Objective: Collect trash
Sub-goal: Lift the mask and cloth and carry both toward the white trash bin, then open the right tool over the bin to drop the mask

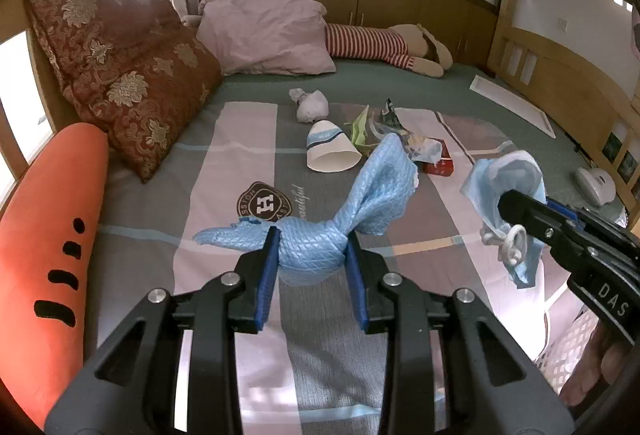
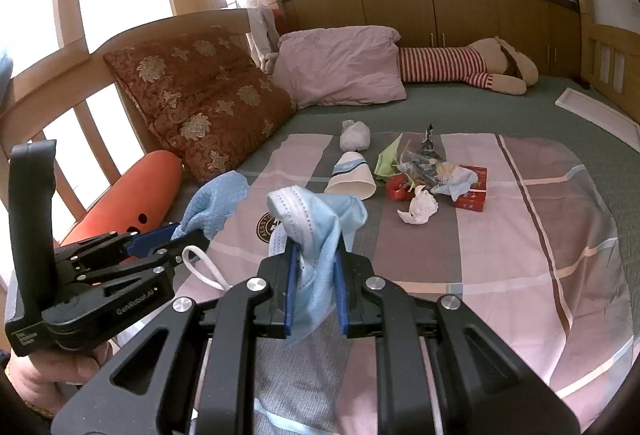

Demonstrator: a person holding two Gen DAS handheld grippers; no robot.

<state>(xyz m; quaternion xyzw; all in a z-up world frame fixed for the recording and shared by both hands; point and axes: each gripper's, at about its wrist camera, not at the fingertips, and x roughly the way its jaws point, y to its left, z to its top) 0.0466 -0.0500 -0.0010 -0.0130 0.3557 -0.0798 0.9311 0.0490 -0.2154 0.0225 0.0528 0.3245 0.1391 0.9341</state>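
Observation:
My left gripper [image 1: 312, 247] is shut on a bunched blue textured cloth [image 1: 376, 179] and holds it above the bed. The right gripper [image 2: 316, 259] is shut on blue face masks [image 2: 316, 211], a white ear loop [image 2: 204, 267] hanging beside them. Each view shows the other tool: the right gripper [image 1: 506, 207] with the masks [image 1: 508, 171], and the left gripper [image 2: 188, 235] with the cloth [image 2: 216, 201]. Further up the patchwork sheet [image 2: 500, 235] lies loose trash: a paper cup [image 2: 352, 181], a knotted white wad [image 2: 354, 135], green paper [image 2: 386, 159], a red box [image 2: 472, 195] and a crumpled tissue [image 2: 418, 209].
A brown floral cushion [image 2: 208, 103], a pink pillow [image 2: 340, 63] and a striped plush toy [image 2: 460, 65] line the head of the bed. An orange carrot plush [image 1: 44, 235] lies along the left rail. A flat white panel [image 1: 512, 103] rests at the right edge.

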